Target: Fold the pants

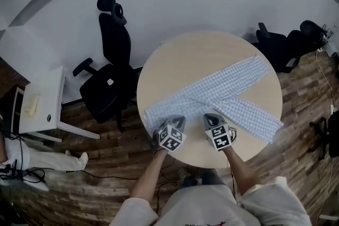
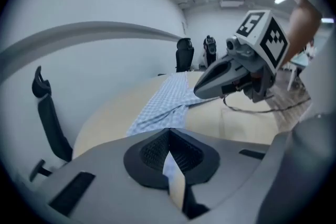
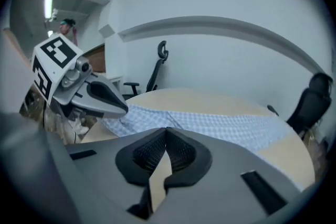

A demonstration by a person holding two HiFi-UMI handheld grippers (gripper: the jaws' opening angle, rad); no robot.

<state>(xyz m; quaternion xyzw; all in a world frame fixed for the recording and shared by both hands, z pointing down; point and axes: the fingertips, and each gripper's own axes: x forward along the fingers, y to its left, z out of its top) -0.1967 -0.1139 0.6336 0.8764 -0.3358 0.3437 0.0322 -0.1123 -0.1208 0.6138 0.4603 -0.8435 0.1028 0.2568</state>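
The blue-and-white checked pants [image 1: 222,90] lie flat on the round wooden table [image 1: 185,55]. One end is near the table's front left, one leg runs to the far right, and the other leg [image 1: 254,119] branches off toward the right edge. My left gripper [image 1: 178,120] hovers over the near end of the cloth, shut and empty. My right gripper [image 1: 208,117] is beside it, also shut on nothing. In the left gripper view the closed left gripper [image 2: 168,136] faces the pants [image 2: 165,99], with the right gripper [image 2: 202,91] ahead. In the right gripper view the closed right gripper [image 3: 166,135] faces the pants [image 3: 226,123], with the left gripper [image 3: 122,107] at left.
A black office chair [image 1: 108,82] stands close to the table's left side. More black chairs [image 1: 286,42] are at the far right. A white side table [image 1: 45,106] sits at left, and a person's legs [image 1: 37,159] show on the wooden floor.
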